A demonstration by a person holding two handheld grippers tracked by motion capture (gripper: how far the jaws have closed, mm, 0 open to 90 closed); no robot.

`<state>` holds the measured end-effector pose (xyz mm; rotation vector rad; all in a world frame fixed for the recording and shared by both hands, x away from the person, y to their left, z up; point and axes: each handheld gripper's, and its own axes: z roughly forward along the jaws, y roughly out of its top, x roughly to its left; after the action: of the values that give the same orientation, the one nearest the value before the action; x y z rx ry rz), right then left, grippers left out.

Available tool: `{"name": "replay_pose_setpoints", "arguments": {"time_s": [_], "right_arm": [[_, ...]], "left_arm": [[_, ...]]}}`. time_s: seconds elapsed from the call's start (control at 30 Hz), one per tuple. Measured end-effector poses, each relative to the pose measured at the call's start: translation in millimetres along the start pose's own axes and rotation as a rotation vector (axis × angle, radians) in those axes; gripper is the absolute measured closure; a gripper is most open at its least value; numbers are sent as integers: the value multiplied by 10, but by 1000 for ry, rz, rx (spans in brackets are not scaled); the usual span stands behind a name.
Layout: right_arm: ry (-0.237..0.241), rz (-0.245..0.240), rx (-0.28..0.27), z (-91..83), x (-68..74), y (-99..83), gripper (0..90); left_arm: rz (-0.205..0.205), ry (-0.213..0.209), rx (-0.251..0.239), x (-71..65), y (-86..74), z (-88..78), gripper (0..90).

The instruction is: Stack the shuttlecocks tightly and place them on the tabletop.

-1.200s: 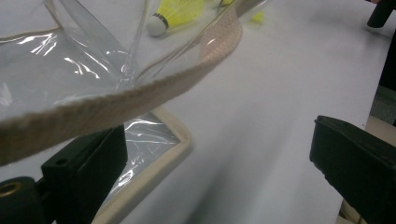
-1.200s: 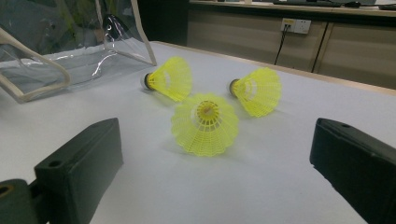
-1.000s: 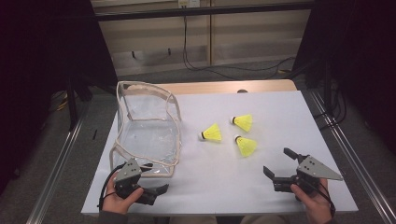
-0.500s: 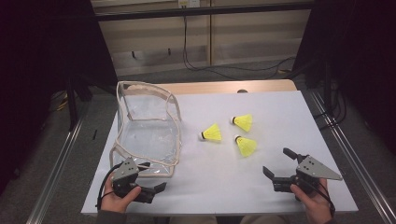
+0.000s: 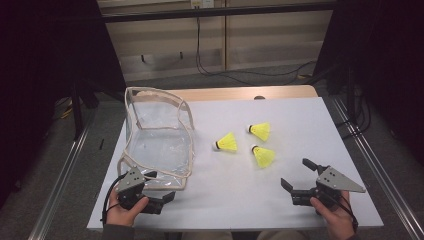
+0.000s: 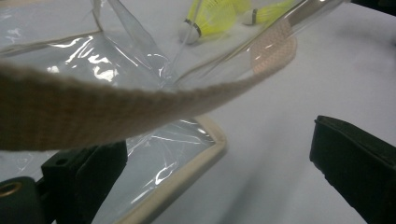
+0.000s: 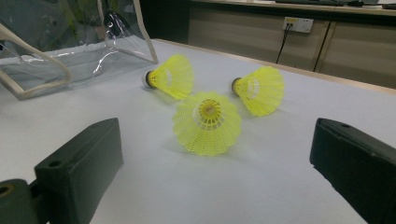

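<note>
Overhead arrangement of a white surface [image 5: 300, 115] carrying a clear bag and three yellow shuttlecocks. The clear bag [image 5: 160, 145], trimmed in beige webbing, lies on the left part of the surface with its mouth raised and facing the person. The left tool [image 5: 159, 192], held in the left hand [image 5: 125, 210], sits at the bag's near edge with its jaws spread and grasping nothing; in the left gripper view the beige strap [image 6: 93, 109] crosses just ahead of the jaws, one jaw lying under the bag's near corner. The right tool [image 5: 297, 176], held in the right hand [image 5: 332, 212] at the near right, is likewise released, its jaws wide apart and pointed at the nearest shuttlecock [image 5: 263, 156]. The middle shuttlecock [image 5: 227, 143] and the far shuttlecock [image 5: 260, 131] lie close by, near the centre, apart from one another and from the bag.
</note>
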<state>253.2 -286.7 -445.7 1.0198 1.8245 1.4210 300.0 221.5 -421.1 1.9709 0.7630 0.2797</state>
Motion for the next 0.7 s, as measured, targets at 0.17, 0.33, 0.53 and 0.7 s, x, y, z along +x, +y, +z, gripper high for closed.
{"name": "replay_pose_setpoints", "arguments": {"time_s": [0.17, 0.33, 0.53, 0.7], "right_arm": [[4, -1, 0, 3, -1, -1, 16], [-1, 0, 1, 0, -9, -4, 16], [6, -2, 8, 15, -7, -4, 16], [1, -2, 13, 43, -28, 0, 16]], "left_arm": [[-7, 8, -9, 19, -2, 0, 42], [-12, 21, -7, 41, -11, 16, 42], [-21, 22, -9, 58, -15, 30, 42], [-22, 21, -15, 60, -17, 33, 42]]}}
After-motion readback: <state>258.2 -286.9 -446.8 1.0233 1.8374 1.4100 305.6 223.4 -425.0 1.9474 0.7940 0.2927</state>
